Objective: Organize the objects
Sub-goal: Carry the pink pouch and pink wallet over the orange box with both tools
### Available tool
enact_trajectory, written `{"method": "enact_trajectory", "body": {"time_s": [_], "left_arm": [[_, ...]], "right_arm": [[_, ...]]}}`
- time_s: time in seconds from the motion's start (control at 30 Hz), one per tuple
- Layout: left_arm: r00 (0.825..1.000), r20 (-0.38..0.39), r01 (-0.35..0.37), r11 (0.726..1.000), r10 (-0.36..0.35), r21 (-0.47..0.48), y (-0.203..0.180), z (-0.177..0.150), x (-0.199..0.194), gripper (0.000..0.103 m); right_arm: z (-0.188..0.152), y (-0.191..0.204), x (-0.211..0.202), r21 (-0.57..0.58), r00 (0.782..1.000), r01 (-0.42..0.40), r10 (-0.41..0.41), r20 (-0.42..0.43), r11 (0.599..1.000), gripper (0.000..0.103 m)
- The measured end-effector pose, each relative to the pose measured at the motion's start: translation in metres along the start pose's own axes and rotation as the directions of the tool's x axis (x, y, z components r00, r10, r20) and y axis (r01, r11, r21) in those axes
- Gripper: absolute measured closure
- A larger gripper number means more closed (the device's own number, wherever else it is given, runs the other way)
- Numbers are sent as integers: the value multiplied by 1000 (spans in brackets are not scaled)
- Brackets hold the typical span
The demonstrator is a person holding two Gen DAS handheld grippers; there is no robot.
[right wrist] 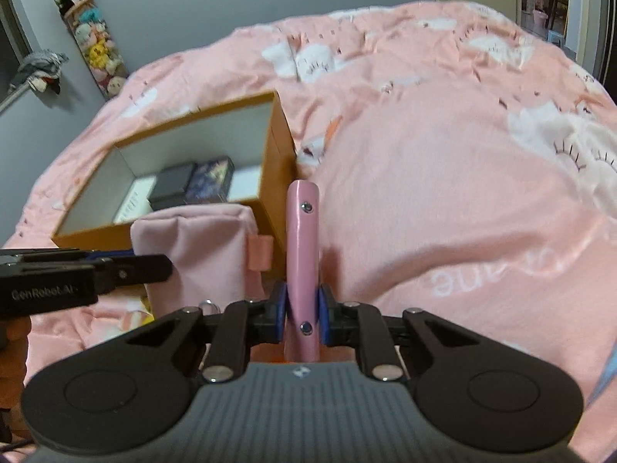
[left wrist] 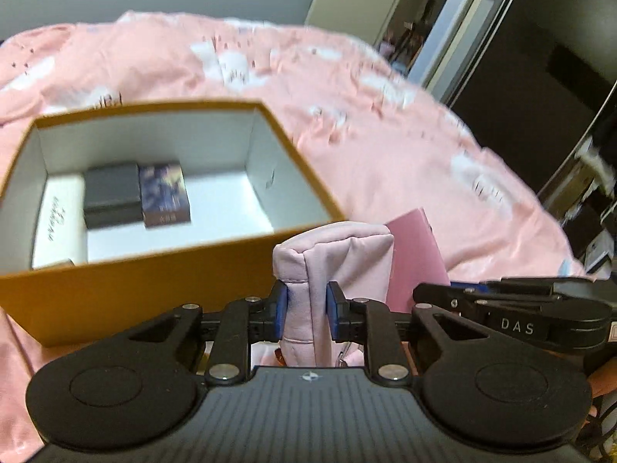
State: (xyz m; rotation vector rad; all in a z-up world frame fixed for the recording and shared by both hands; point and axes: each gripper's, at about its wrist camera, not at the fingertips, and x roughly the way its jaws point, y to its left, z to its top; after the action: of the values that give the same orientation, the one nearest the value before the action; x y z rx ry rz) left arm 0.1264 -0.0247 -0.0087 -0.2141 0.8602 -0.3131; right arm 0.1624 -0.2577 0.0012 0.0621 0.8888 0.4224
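1. The left gripper (left wrist: 307, 305) is closed on a pale pink pouch (left wrist: 339, 266), its blue pads pressed into the fabric.
2. The pouch stands upright just in front of the orange box (left wrist: 127, 293), near its right corner.
3. The right gripper (right wrist: 303, 308) is clamped on a pink case (right wrist: 303, 254), held edge-up just right of the pouch.
4. The open box sits on the pink bedspread (right wrist: 443, 193) and holds a black box (left wrist: 112, 196) touching a purple one (left wrist: 165, 195).
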Motion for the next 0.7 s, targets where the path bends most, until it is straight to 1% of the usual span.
{"method": "enact_trajectory", "body": {"time_s": [0.13,0.23,0.37,0.43,0.5,0.6,0.7], "left_arm": [[999,50,21,999,-19,-35,9,15,-22,80],[997,72,-4,999,8,-55,16,28,-42,80],[991,129,-9,996,20,-85,35,49,-64,80],[988,143,-42,996,54,-85,45,61,-68,80],[986,143,-79,993,91,-89,55,73,-66,80],[986,115,-106,989,118,-103,73,87,-57,80],[988,69,-128,983,138,-131,96,98,-40,80]], "right_arm": [[13,4,-20,14,997,-60,59,39,998,86],[28,14,-34,-10,994,-74,75,81,997,86],[55,32,-43,-80,987,-89,99,125,993,86],[70,42,-39,-103,985,-108,121,127,989,86],[86,51,-28,-111,983,-131,143,113,985,86],[108,63,5,-87,985,-160,165,57,983,86],[126,74,50,-80,991,-133,132,-18,988,86]]}}
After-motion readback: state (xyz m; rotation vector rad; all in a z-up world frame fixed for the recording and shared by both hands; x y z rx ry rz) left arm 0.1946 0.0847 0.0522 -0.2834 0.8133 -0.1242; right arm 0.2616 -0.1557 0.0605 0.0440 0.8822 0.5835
